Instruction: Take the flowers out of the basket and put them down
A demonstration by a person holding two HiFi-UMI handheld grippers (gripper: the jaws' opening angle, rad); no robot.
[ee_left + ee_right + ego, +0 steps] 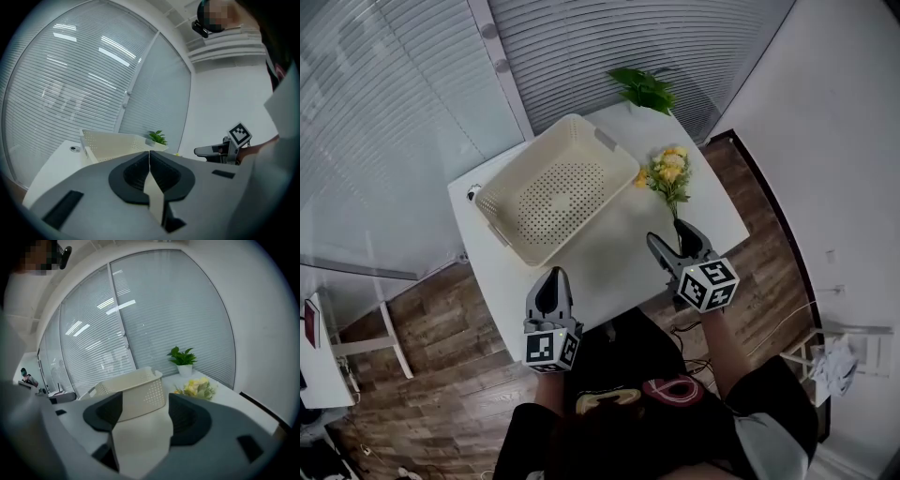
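Head view is showing a cream perforated plastic basket (558, 192) sitting empty on a white rectangular table (609, 253), with a small bunch of yellow flowers with green stems (667, 173) lying on the tabletop just beside the basket's right side and short of a green potted plant (645, 89) at the far corner. The right gripper (668, 234) is hovering near the stem end of the bunch. Its own view is showing the jaws standing wide apart with only bare table between them and the blooms off to the right beyond the tips, so it is gripping nothing. The left gripper (551, 279) is waiting over the near edge of the table, well apart from the flowers, its jaws pressed together on nothing. Judging from this layout, the put-down step is looking complete, with the flowers out of the basket, resting on the table and released. No other flowers are showing inside the basket. The next move is probably calling for little more than drawing the right gripper clear toward the person, lifting it enough that the open jaws are not brushing the stems and dragging the bunch along.
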